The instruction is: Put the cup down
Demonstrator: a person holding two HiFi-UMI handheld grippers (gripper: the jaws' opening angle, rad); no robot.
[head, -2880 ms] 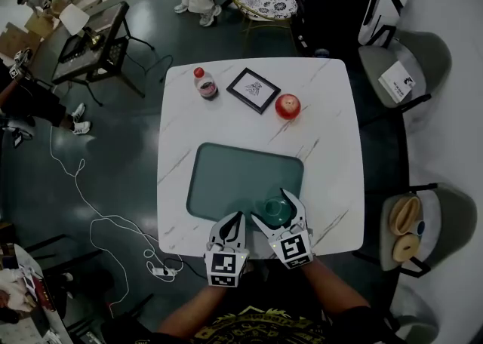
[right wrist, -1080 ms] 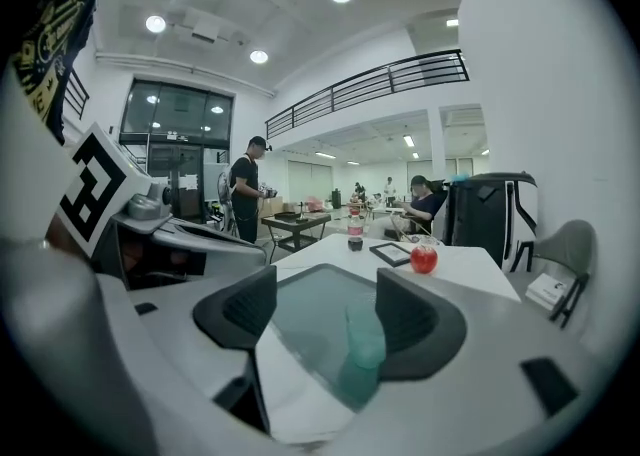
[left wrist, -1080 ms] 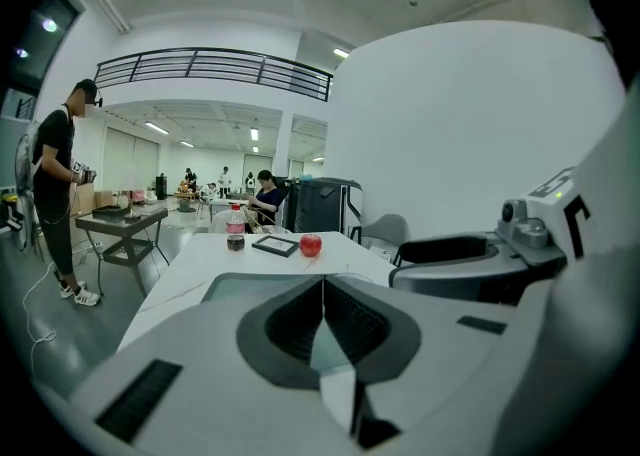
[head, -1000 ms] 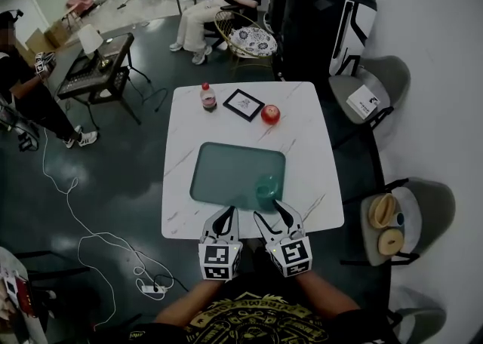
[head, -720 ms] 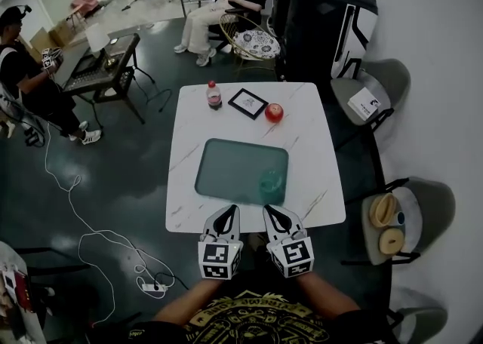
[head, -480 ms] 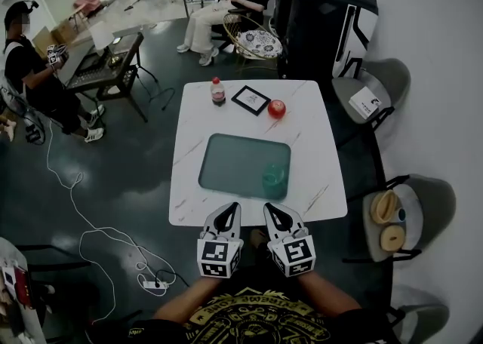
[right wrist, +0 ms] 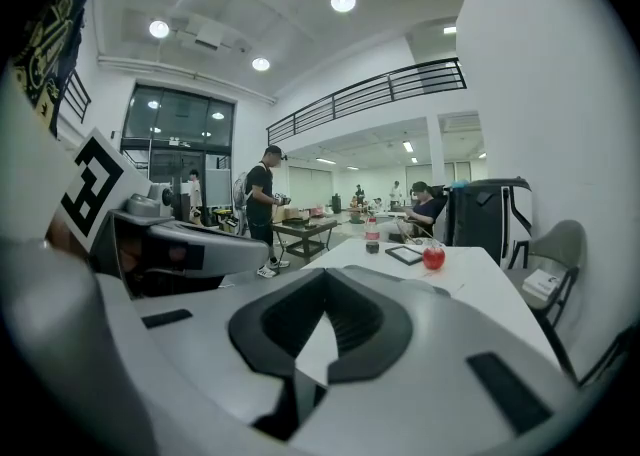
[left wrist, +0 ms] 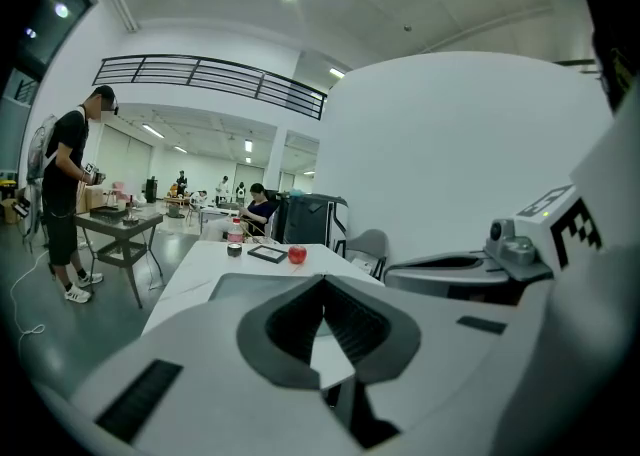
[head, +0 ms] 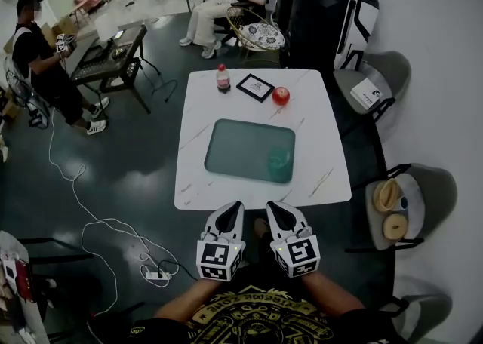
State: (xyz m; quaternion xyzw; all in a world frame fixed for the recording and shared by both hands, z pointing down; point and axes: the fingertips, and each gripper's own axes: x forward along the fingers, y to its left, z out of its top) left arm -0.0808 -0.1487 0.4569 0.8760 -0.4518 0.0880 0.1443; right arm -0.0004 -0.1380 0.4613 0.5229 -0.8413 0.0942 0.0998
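Cup (head: 279, 160) is down. It stands on the green tray (head: 234, 146) on the counter (head: 198, 184), at the tray's right side. My right tool (head: 275, 210) is clenched w/ nothing in it, off the counter near my body, well apart from the cup. Left tool (head: 234, 209) is closed & empty too. I think the job's done, nothing left.

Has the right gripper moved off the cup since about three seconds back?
Yes. The right gripper has pulled back toward the person: its tongs, then at the cup on the tray, now sit shut beyond the table's near edge.
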